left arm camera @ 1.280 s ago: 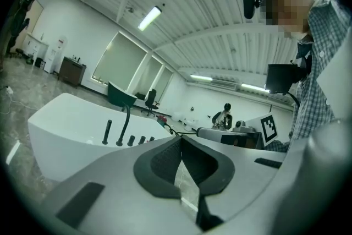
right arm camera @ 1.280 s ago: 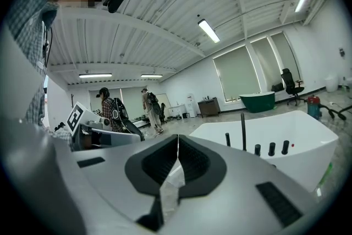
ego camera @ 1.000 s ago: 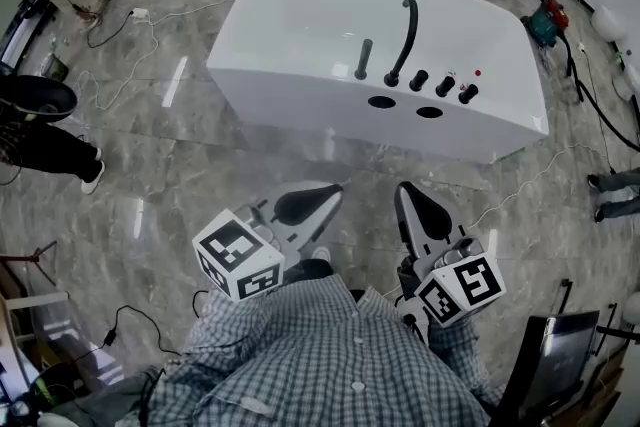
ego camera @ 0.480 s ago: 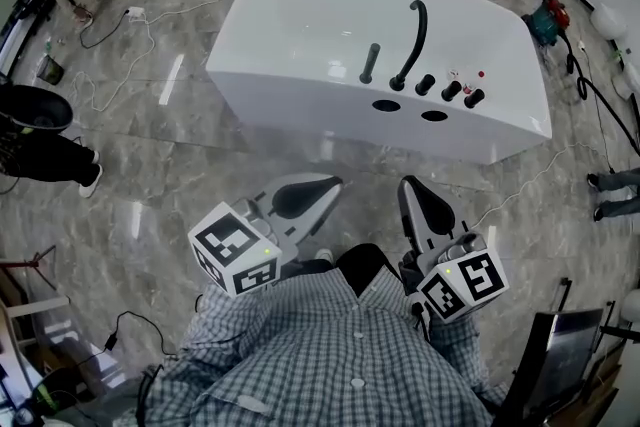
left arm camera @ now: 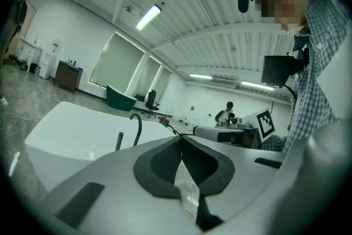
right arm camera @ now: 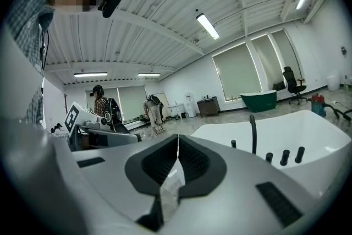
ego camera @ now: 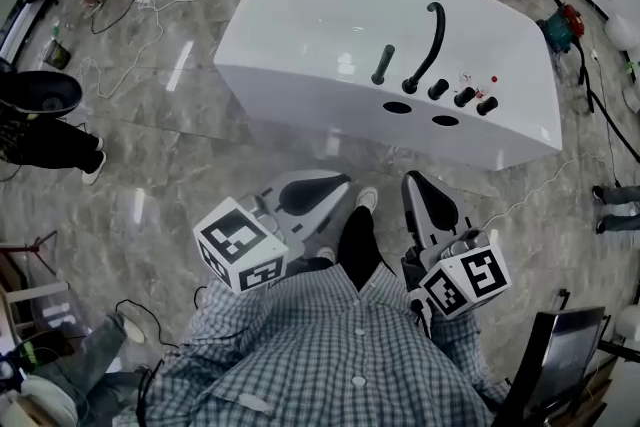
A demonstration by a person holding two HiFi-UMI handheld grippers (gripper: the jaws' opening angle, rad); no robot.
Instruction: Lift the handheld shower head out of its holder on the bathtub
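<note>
The white bathtub (ego camera: pixel 300 25) stands on the marble floor ahead of me. On its near deck the dark handheld shower head (ego camera: pixel 383 65) stands upright in its holder, left of the curved black spout (ego camera: pixel 430 40) and three black knobs (ego camera: pixel 464 97). My left gripper (ego camera: pixel 335 183) and right gripper (ego camera: pixel 412 180) are held side by side near my chest, well short of the tub, both shut with nothing in them. In the left gripper view the shower head (left arm camera: pixel 119 141) shows beyond the shut left gripper (left arm camera: pixel 180 137). In the right gripper view the shower head (right arm camera: pixel 234 144) is a small stub past the right gripper (right arm camera: pixel 177 137).
Two oval holes (ego camera: pixel 397 107) sit in the tub's near rim. Cables (ego camera: pixel 150 25) trail across the floor on the left, where people (ego camera: pixel 45 130) stand. A red tool (ego camera: pixel 560 23) and more cable lie at the right. My own shoe (ego camera: pixel 367 200) is between the grippers.
I have stepped toward the tub: my leg and shoe now show between the grippers, and both grippers have come forward with me. Both stay shut.
</note>
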